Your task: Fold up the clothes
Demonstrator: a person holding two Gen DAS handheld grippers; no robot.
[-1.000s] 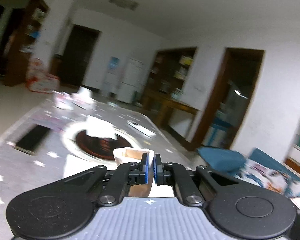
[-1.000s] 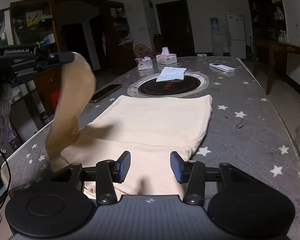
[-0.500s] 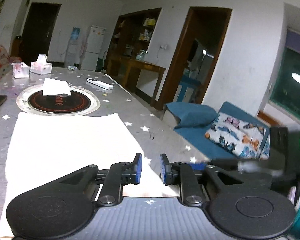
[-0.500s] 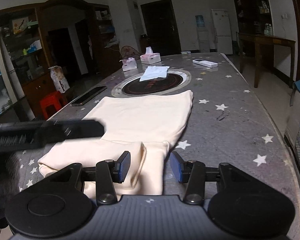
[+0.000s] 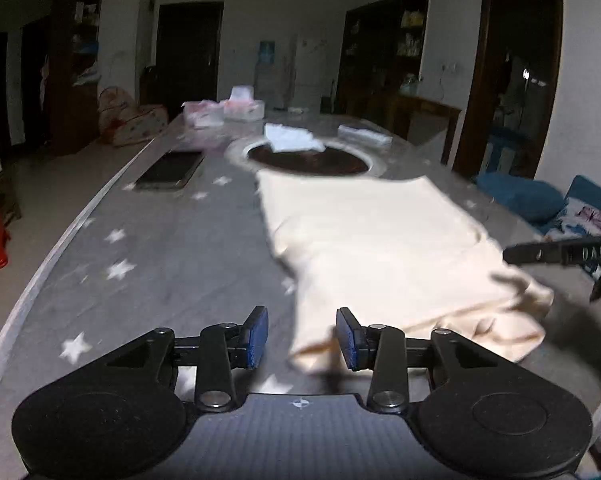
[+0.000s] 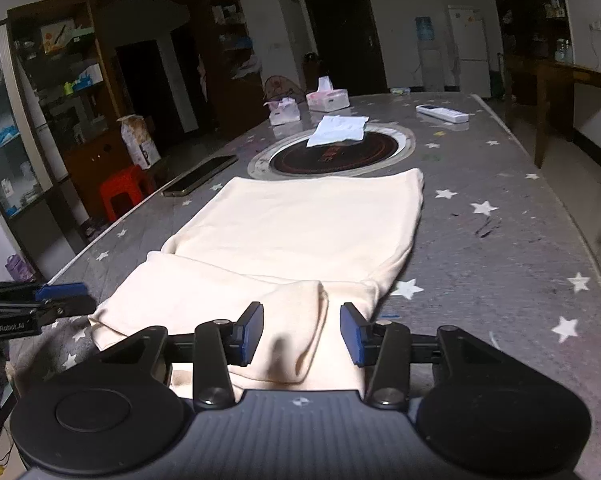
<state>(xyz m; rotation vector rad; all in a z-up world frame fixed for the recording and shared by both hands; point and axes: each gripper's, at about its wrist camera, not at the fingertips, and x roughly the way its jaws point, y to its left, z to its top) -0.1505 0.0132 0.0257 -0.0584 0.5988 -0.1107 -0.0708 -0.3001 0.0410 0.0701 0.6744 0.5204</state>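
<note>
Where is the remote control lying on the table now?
In the right wrist view, the white remote control lies at the table's far right, right of the round black hotplate and beyond the cream garment.

A cream cotton garment lies lengthwise on the grey star-printed table, its near end folded over itself. Beyond its far edge sits a round dark inset hob with a white folded cloth on it. A flat black phone lies left, a white remote control far right, two tissue boxes behind.
</note>
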